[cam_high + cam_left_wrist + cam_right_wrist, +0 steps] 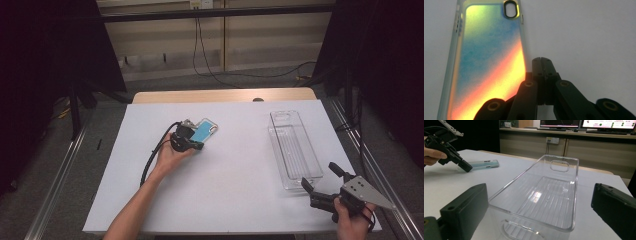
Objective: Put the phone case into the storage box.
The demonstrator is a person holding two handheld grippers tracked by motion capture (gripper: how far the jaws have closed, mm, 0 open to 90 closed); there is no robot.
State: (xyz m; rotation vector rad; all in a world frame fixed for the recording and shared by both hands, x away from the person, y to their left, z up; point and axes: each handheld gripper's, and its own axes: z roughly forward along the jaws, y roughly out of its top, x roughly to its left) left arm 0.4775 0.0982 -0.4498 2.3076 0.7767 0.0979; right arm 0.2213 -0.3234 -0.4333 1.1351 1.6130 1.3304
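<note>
Just beside the closed left gripper (543,60), phone case (489,62).

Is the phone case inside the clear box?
No, the phone case lies flat on the white table by the left tool, far from the clear box, which is empty.

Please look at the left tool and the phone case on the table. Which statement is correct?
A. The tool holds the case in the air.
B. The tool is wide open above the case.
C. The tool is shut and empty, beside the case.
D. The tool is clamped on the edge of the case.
C: the left tool has its jaws pressed together with nothing between them, just beside the case, which lies flat on the table.
</note>
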